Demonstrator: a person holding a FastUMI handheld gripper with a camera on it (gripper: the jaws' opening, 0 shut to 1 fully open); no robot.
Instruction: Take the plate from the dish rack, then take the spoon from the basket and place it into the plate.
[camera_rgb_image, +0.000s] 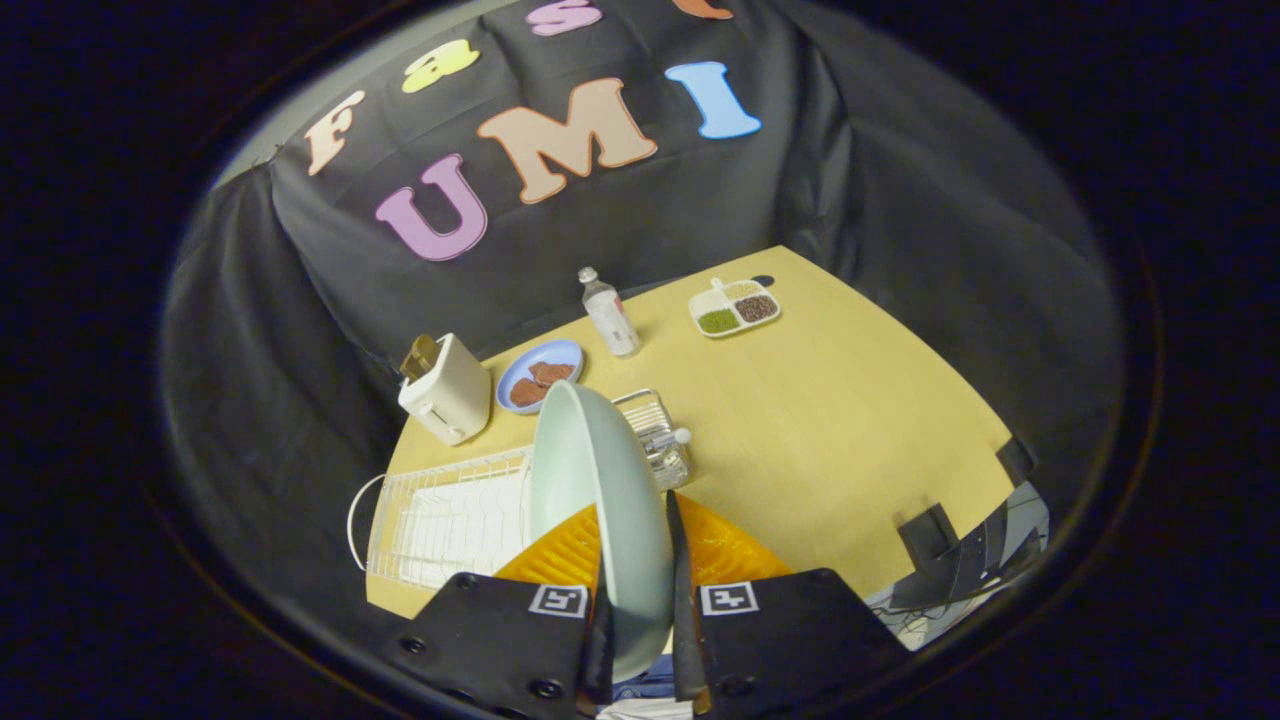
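Clearly mid first step, seen from the tool's own camera: tool (637, 560) closed down to a narrow gap on the pale green plate (590, 480), one finger pressed on each face. Plate held on edge, upright, rim running away from the fingers toward the far side of the bench (850, 420); long axis lying along the fingers, faces turned to either side. Lifted clear above the white wire dish rack (450, 520), which sits just beside and below on the left of the fingers. Cutlery basket (655, 435) just ahead of the plate, on the rack's end, with what looks like the spoon (672, 438) standing in it, handle end up; too small to be sure of its bowl. Beyond: a toaster (447, 390), a blue dish (538, 375) with brown pieces, a bottle (608, 312), a divided snack tray (735, 307).

Next, judging from this: tip the plate flat, set it on bare bench right of the rack, let go, then reach for the spoon. Risk of the plate slipping while turned, given the edge-on pinch.
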